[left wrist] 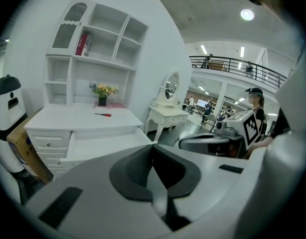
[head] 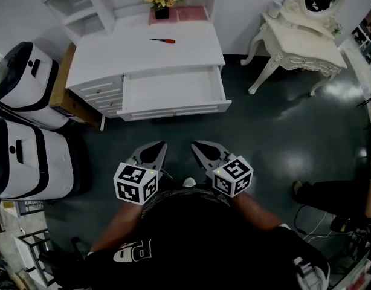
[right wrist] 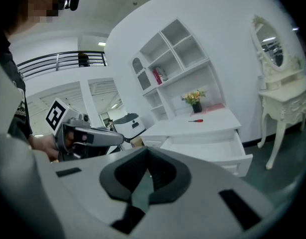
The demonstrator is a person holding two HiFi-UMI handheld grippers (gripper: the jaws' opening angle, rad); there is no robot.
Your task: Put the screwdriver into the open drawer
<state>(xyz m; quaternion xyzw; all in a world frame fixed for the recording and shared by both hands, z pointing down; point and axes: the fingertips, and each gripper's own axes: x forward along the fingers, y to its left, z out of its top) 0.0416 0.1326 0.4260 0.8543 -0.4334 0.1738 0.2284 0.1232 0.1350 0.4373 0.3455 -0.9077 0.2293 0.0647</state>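
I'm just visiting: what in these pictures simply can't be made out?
- Screwdriver tip: too small in every view.
- Small closed drawers: fronts hide their contents, head view.
- Red shelf item: too small to name, left gripper view.
- Brown box: desk covers most of it, head view.

- We have open dark floor (head: 258, 132) between us and the white desk (head: 191, 56).
- The pulled-out drawer (head: 170, 88) juts toward us, open from above.
- Along the desk's back edge stand a flower pot (head: 162, 8) and a shelf unit (head: 83, 8).
- Two white machines (head: 28, 156) and a cardboard box (head: 63, 86) crowd our left; a dressing table (head: 303, 47) stands well apart at right.
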